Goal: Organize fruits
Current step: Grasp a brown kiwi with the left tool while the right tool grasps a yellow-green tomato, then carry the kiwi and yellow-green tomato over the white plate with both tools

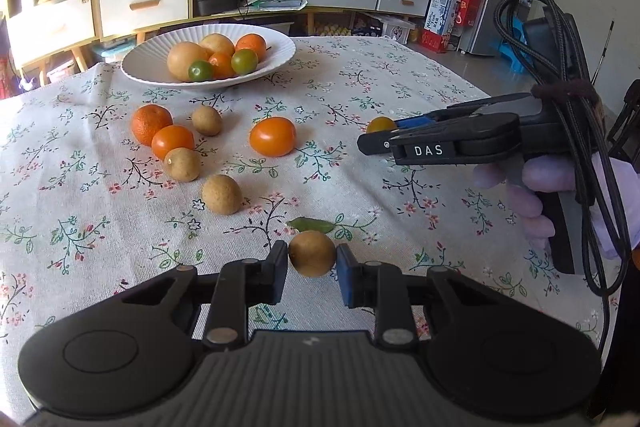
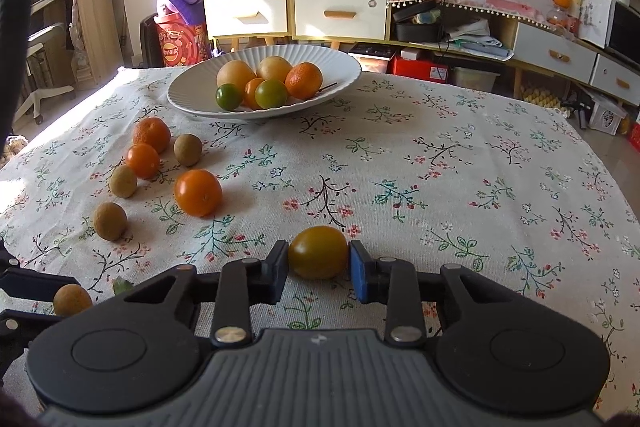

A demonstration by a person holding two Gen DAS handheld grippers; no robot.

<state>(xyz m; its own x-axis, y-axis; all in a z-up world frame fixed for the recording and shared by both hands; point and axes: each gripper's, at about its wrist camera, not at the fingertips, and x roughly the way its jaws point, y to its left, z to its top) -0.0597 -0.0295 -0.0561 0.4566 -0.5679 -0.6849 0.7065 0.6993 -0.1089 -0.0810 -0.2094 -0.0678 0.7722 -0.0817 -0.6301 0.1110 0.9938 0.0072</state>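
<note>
Left gripper (image 1: 312,261) clamps a longan (image 1: 312,253); right gripper (image 2: 318,261) clamps an olive-orange tomato (image 2: 318,251). Plate (image 2: 192,95) at 11 o'clock.

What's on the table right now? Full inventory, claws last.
plate: 1, white, far side of table
fruit in plate: 6; 2 tan, 2 orange, 2 green
oranges: 3, orange, loose on cloth left of centre
longans: 3, brown, loose among the oranges
leaf: 1, green, beside left claw
tablecloth: 1, floral, covers table
left claw: shut on a fourth longan
right claw: shut on a yellow-brown tomato
hand: 1, gloved, holds right claw
</note>
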